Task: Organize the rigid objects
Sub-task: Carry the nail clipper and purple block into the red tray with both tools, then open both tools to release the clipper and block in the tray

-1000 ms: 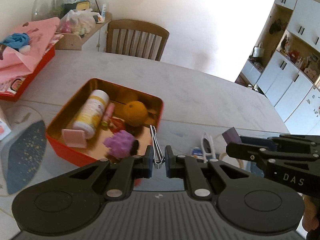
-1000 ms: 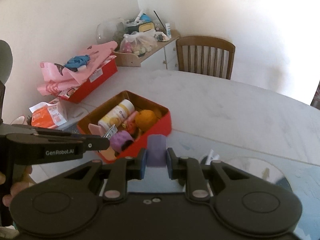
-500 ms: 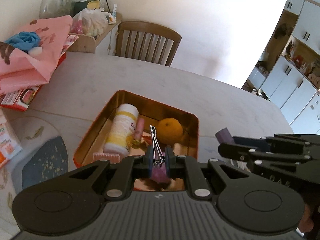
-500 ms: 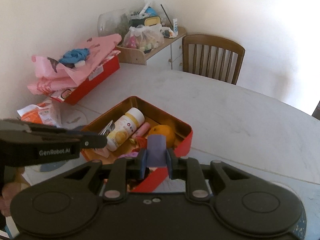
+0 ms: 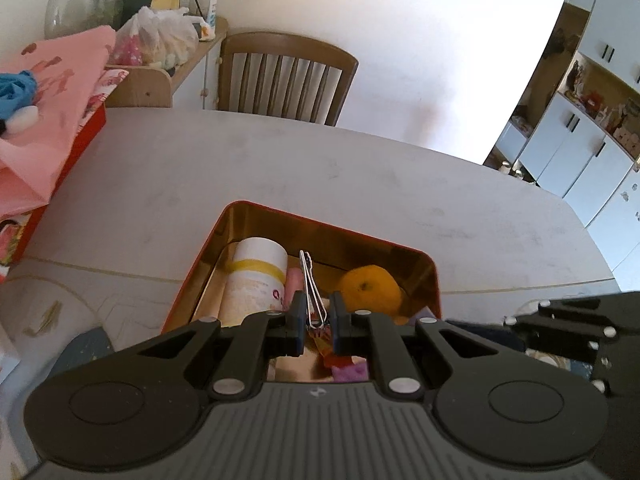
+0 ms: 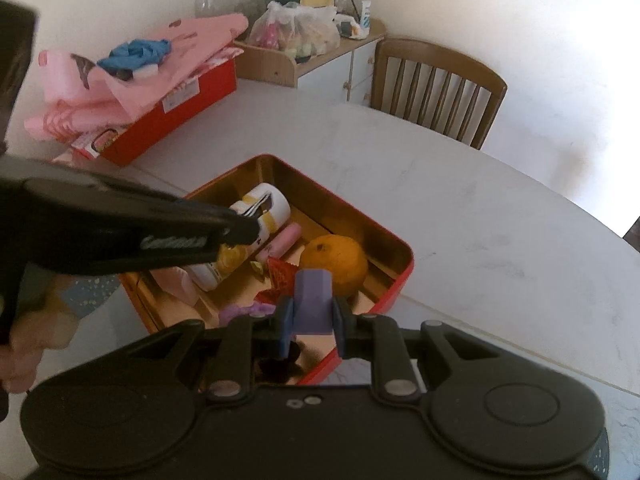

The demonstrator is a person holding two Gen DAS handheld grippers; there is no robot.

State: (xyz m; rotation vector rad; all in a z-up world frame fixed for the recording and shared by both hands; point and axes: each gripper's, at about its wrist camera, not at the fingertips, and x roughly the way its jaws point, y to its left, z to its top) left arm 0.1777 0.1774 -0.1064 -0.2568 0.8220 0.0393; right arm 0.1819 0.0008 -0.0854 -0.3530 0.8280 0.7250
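Black and level, our left gripper (image 5: 314, 322) is clamped on a silver wire binder clip (image 5: 311, 288) over the red, gold-lined rectangular tin (image 6: 394, 280), while our right gripper (image 6: 311, 326) pinches a purple plastic block (image 6: 313, 300) above its near corner. Inside we see a white-and-yellow bottle (image 5: 256, 280), an orange (image 6: 335, 264), a pink tube (image 6: 280, 242) and a purple toy (image 6: 244, 312). A wooden chair (image 5: 284, 76) stands beyond the white table (image 5: 280, 168).

Both wrist views close above the shared red tin (image 5: 434, 276), facing chairward.
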